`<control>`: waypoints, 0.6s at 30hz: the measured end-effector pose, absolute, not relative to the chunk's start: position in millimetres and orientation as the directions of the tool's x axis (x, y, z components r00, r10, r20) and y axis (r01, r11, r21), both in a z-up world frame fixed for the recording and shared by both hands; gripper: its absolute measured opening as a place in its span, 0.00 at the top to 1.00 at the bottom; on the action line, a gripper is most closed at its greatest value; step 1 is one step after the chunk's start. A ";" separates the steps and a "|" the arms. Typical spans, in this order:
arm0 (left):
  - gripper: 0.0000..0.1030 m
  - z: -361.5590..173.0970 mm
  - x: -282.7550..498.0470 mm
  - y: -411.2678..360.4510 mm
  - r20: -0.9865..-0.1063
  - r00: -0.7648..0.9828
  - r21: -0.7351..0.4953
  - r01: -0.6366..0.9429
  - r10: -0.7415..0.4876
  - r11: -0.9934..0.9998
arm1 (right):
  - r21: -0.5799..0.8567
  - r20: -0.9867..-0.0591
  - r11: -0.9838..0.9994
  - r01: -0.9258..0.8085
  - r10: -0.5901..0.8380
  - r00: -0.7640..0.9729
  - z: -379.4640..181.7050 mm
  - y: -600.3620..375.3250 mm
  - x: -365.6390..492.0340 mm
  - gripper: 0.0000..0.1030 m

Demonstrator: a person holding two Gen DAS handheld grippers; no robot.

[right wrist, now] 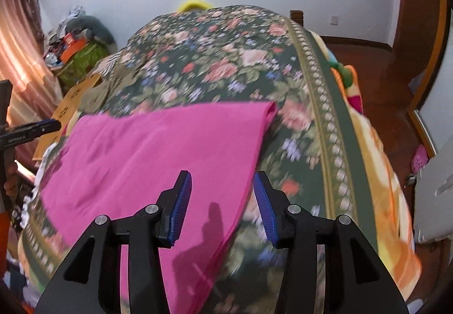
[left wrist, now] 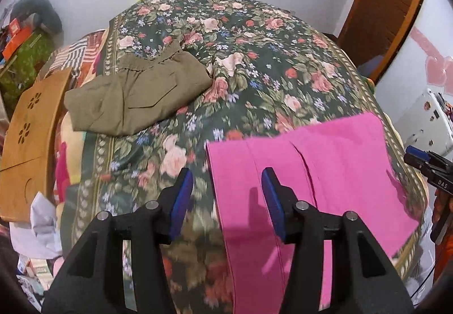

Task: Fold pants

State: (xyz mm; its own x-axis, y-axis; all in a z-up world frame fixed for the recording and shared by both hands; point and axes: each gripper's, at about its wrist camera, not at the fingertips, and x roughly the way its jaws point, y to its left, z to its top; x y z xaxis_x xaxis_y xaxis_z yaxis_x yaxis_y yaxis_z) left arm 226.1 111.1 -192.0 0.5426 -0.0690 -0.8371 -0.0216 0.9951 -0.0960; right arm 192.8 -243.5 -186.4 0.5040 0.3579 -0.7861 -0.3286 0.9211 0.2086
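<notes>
Pink pants [left wrist: 308, 172] lie flat on the flowered bedspread [left wrist: 240, 59], at the near right of the bed. My left gripper [left wrist: 228, 182] hangs open above their left edge, one blue pad over the bedspread and one over the pink cloth, with nothing between them. In the right wrist view the pink pants [right wrist: 158, 149] spread from the left to the middle. Over their right edge my right gripper [right wrist: 222, 182] is open and empty. Each gripper shows at the side of the other's view: the right gripper [left wrist: 424, 161] and the left gripper [right wrist: 36, 127].
Folded olive-green pants [left wrist: 136, 95] lie on the far left of the bed. A cardboard sheet [left wrist: 28, 138] leans at the bed's left side, with clutter and a green bundle [left wrist: 25, 59] beyond. A wooden door [left wrist: 388, 2] and wooden floor [right wrist: 382, 81] are to the right.
</notes>
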 end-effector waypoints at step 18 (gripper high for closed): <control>0.79 -242.6 266.0 109.7 -0.857 0.470 -0.244 -0.006 -0.213 0.970 | 0.259 -0.787 0.914 -0.312 0.387 0.480 -239.6 -238.1 287.7 0.70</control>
State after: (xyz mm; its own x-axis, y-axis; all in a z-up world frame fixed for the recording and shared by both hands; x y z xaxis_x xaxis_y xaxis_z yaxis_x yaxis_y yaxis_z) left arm 266.0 109.7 -242.6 0.4695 -0.2130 -0.8568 -0.0060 0.9697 -0.2443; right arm 287.7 -238.1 -239.6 0.4803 0.3867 -0.7873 -0.3115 0.9142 0.2591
